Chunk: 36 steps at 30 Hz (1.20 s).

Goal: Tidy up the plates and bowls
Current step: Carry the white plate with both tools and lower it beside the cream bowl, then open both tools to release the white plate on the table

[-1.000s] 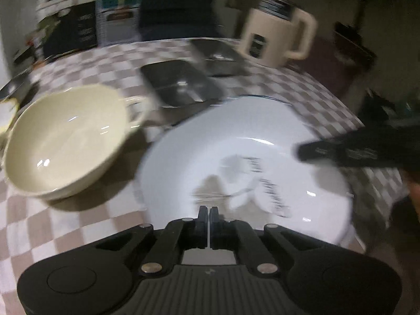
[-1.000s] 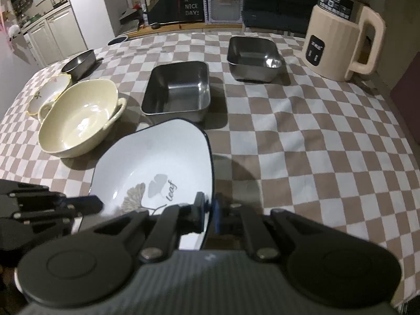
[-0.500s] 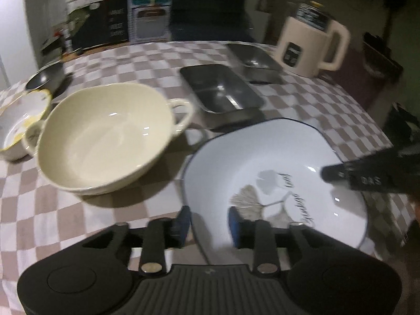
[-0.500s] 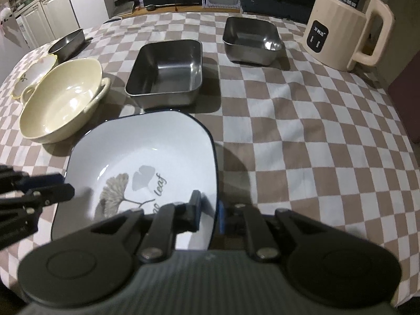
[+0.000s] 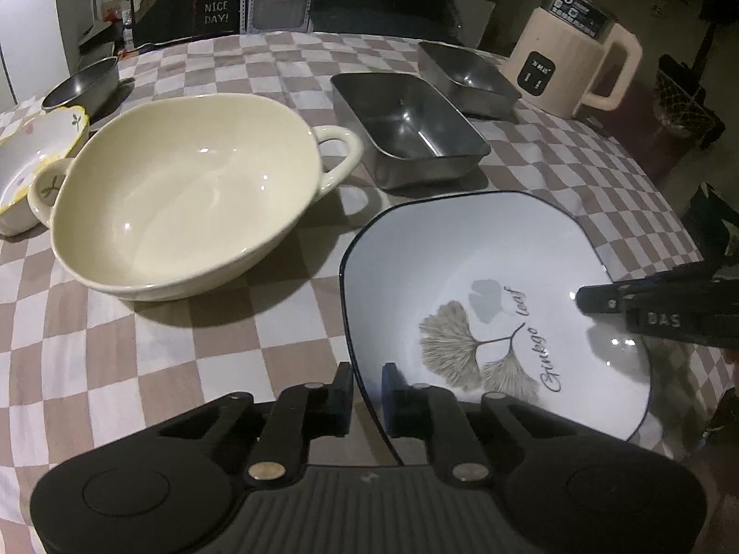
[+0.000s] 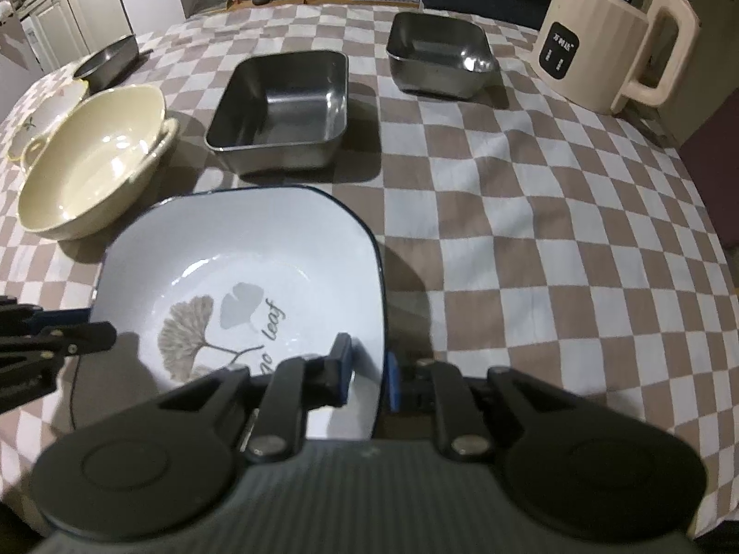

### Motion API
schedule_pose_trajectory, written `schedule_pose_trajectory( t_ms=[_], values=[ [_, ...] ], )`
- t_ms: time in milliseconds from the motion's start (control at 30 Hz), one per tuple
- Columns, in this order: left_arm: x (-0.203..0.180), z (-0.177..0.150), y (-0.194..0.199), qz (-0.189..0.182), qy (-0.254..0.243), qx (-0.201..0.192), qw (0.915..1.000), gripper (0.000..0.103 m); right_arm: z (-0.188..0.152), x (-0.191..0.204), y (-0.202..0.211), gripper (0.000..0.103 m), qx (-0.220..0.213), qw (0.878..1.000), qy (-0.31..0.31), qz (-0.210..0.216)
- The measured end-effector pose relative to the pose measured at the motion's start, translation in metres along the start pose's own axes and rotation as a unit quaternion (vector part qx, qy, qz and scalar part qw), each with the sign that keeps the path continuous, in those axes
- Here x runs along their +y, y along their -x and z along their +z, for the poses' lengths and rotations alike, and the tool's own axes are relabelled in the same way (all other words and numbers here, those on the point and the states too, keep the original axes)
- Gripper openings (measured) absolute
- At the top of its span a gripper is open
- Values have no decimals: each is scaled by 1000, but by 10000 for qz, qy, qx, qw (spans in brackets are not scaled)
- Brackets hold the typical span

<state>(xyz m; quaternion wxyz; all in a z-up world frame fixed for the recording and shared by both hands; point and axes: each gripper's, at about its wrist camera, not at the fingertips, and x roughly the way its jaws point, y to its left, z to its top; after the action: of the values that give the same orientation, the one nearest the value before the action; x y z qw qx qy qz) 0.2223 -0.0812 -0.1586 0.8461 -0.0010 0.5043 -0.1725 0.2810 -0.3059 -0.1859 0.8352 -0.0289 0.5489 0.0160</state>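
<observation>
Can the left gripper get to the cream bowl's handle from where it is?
Probably not yet: the left gripper has its fingers astride the white leaf plate's rim. Beyond that, the cream bowl's handle looks unobstructed.

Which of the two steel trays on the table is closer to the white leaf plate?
The longer rectangular steel tray, right behind the leaf plate. The squarer steel tray sits farther back, beside the cream kettle.

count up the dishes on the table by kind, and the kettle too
White ginkgo-leaf plate: 1
Ceramic bowls, cream two-handled and floral yellow-rimmed: 2
Steel rectangular pans, nearer and farther: 2
Round steel bowl: 1
Cream electric kettle: 1
Total: 7
</observation>
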Motion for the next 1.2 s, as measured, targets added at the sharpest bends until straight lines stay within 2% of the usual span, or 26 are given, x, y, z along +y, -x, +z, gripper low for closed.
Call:
schedule_pose_trajectory(
  t_ms=[200,367,667,800,1067,1200],
  values=[
    [-3,1,0,-31,-45,23,10000,13,0,3,-9,21,121,9997,177,-151],
    [3,4,-2,-119,245,45,9996,12,1,1,-11,21,129,9998,94,-129],
    [6,14,-7,-15,256,7,9997,12,5,2,-13,21,25,9999,-61,-152],
    [7,21,-10,113,244,-42,9996,12,7,1,-14,20,8,9998,-186,-79],
    [8,23,-12,137,133,-21,9998,12,9,-5,-17,18,-11,9992,-359,151],
    [8,22,-11,122,130,7,9998,12,9,-3,-17,18,-108,9992,-364,92]
  ],
)
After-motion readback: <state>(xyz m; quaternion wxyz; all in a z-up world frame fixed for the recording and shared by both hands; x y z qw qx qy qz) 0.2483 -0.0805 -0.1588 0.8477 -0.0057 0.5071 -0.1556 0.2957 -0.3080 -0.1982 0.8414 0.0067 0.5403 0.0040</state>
